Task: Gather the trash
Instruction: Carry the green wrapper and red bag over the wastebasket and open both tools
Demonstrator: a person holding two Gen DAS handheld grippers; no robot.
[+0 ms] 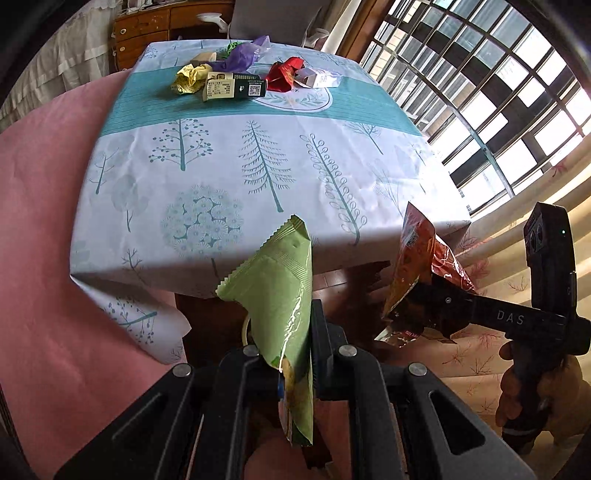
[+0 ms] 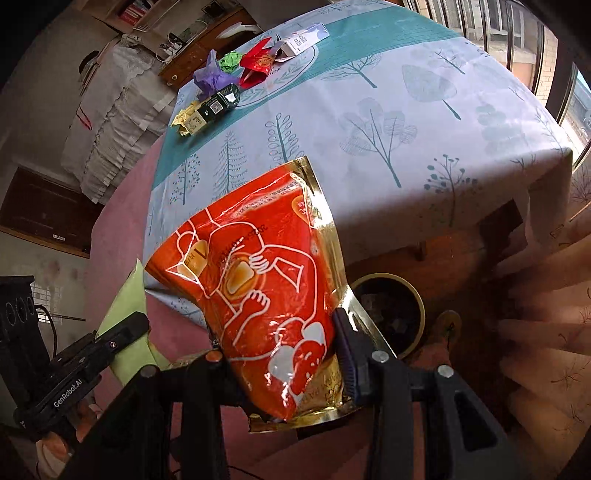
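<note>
My left gripper [image 1: 291, 354] is shut on a green snack wrapper [image 1: 277, 280], held just off the near edge of the table. My right gripper [image 2: 284, 354] is shut on a red and gold foil pouch [image 2: 266, 280]; it also shows in the left wrist view [image 1: 413, 273], off the table's near right corner. More trash lies at the far end of the table: a yellow crumpled wrapper [image 1: 188, 77], a green and cream carton [image 1: 232, 85], a purple bag [image 1: 240, 55], a red wrapper [image 1: 284, 74] and a white box [image 1: 317, 78].
The table has a tree-print cloth [image 1: 229, 166] over a pink cover [image 1: 40, 206]. A round bin with a yellow rim [image 2: 391, 310] stands on the floor below the table's near edge. A barred window [image 1: 480, 92] and curtain are to the right, a wooden dresser [image 1: 147, 33] behind.
</note>
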